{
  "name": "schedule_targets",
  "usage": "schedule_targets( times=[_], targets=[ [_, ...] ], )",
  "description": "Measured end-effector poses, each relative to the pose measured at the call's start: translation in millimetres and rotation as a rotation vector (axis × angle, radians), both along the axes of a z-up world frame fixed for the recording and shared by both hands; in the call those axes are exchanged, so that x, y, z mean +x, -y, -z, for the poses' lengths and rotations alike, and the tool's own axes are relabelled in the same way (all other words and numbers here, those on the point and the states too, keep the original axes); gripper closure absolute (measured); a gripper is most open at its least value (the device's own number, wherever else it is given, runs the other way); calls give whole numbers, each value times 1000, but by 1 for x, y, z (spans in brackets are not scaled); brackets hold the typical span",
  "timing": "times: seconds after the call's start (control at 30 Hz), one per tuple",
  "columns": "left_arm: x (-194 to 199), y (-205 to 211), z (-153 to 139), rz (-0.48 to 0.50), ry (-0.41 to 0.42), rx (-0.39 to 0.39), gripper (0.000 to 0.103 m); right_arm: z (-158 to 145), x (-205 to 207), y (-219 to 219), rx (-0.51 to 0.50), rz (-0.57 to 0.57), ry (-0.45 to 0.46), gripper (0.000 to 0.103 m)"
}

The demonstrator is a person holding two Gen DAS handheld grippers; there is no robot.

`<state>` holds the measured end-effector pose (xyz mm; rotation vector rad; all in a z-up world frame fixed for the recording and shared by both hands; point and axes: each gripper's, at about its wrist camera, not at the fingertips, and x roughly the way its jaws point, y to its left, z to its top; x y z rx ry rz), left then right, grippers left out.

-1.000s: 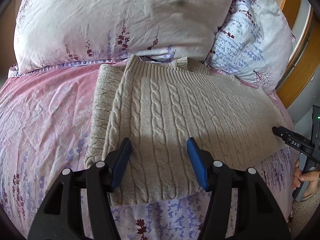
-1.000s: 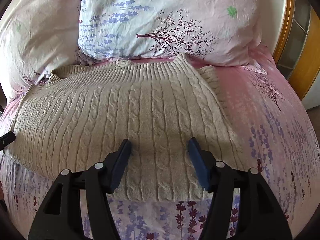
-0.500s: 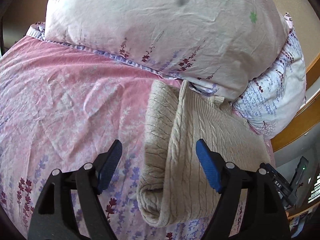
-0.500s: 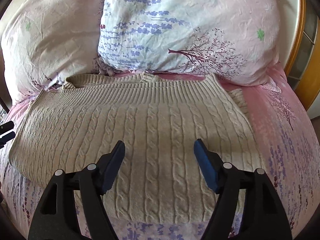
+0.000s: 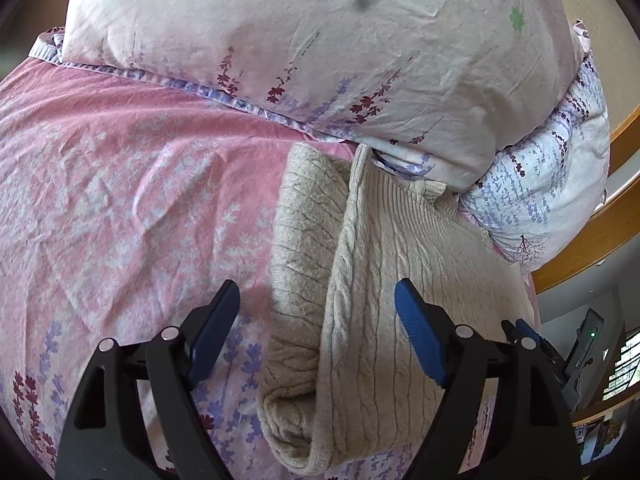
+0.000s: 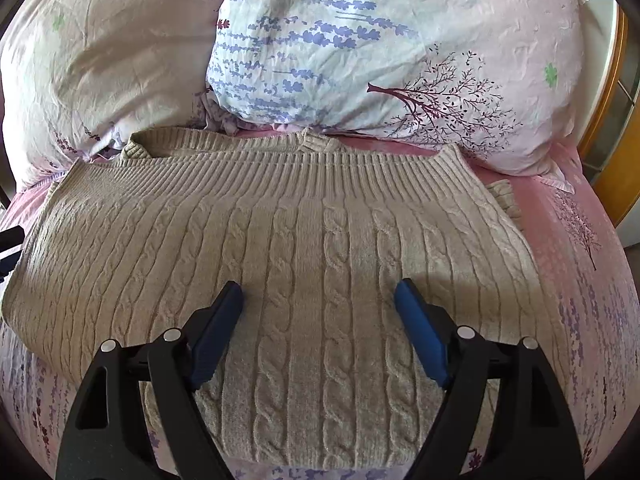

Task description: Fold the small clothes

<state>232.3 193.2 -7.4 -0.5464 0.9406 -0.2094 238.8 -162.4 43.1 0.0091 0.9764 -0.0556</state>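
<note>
Pretty clearly a bedroom at home: pink floral bedsheet point(image 5: 132, 184) under the grippers, two plump pillows point(image 6: 392, 48) ahead, wooden bed frame point(image 5: 592, 240) off right.

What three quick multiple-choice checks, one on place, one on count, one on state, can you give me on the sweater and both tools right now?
1. Where does the sweater lie?
A. on the pink bedspread, its ribbed edge toward the pillows
B. on top of the pillows
C. on the floor

2. How many pillows show in the right wrist view?
A. one
B. two
C. four

3. How do the left tool and right tool stand?
A. both clamped on the sweater
B. only the right one clamped on it
C. both open, gripping nothing

Key: 1 A, the knit rests flat on the spread below the pillows. 2 B, a pale pillow and a tree-print pillow. 3 C, blue pads stand apart, clear of the knit; both have just been opening.
</note>
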Motion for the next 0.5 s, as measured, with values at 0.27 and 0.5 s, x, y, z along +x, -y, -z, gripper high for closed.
schedule_targets(
  times=[0.27,0.5],
  targets=[
    [11,12,3,8,-26,-91,37,1,-1,0,-2,-5,5,21],
    [23,18,12,-39,-73,-218,63,2,-2,2,9,-13,8,21]
  ],
)
